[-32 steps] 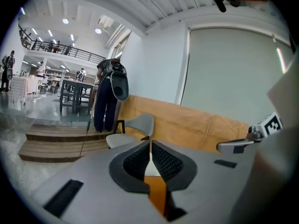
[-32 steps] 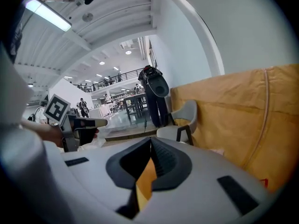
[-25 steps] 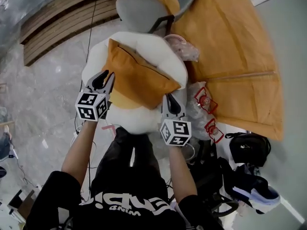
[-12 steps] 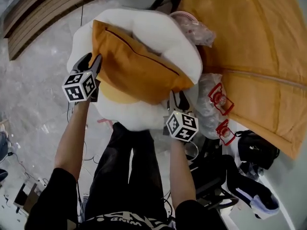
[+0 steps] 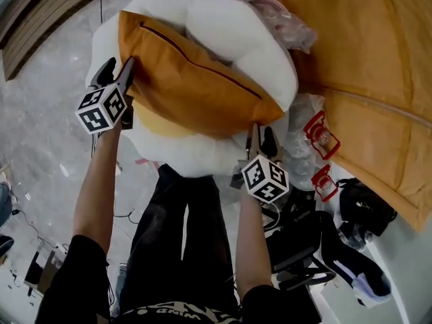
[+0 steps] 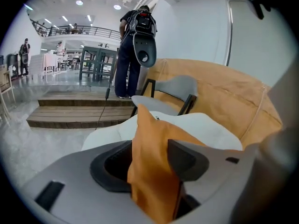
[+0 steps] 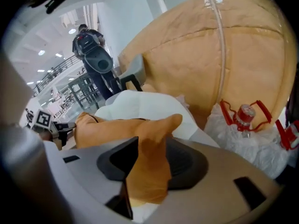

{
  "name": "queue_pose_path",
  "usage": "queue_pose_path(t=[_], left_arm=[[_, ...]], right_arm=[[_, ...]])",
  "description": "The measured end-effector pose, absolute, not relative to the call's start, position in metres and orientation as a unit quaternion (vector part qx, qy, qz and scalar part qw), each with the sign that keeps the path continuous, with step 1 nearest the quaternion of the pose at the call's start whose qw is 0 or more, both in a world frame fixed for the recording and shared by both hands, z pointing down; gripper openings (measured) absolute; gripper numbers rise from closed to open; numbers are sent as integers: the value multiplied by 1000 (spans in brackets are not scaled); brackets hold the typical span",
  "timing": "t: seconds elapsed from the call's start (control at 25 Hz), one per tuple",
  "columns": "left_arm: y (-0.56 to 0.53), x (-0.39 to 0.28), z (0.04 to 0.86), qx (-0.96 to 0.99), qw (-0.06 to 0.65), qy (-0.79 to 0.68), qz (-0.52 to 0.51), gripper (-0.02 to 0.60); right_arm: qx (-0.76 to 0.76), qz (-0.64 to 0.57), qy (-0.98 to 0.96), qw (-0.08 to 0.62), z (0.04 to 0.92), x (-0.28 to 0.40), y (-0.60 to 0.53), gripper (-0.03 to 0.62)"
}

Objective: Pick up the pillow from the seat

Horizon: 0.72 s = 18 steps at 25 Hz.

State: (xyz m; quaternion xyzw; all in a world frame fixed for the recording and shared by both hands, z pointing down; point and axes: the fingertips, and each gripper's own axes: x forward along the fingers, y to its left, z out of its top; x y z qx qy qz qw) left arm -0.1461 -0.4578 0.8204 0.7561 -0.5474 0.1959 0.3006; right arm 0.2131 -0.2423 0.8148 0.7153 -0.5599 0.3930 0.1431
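An orange pillow lies across a puffy white seat. My left gripper is at the pillow's left corner, jaws opening; in the left gripper view that corner hangs between them, lying against the right jaw with a gap on the left side. My right gripper is at the pillow's near right corner. In the right gripper view the orange fabric sits loosely between wide jaws. The left gripper's marker cube shows at that view's far left.
A big orange beanbag fills the right side. Clear plastic bags with red-capped bottles lie beside the seat. A black bag and a shoe are on the floor. Wooden steps, a grey chair and a person stand beyond.
Both grippers have pushed forward onto the pillow's corners and their jaws have spread wider. The head view has moved in over the seat.
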Motion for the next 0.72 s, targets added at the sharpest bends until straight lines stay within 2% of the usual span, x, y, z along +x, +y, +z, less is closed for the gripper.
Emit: queue_pose_path(t=[0.2,0.32,0.64,0.72], left_arm=[[-459,-142,827,755,312,-545,189,227],[-460,-138,826,762,334,-532,159,204],[-460,-122,827,774,354,-504,146,228],[-457,-123,831,769,363,-504,152,199]], right_arm=[[705,417,-555,144,839,215,-245,174],[694,421,-567,143,844,213,-256,159],[686,425,-572,148,854,214,-260,144],[682,419,-577,161,855,211,-260,136]])
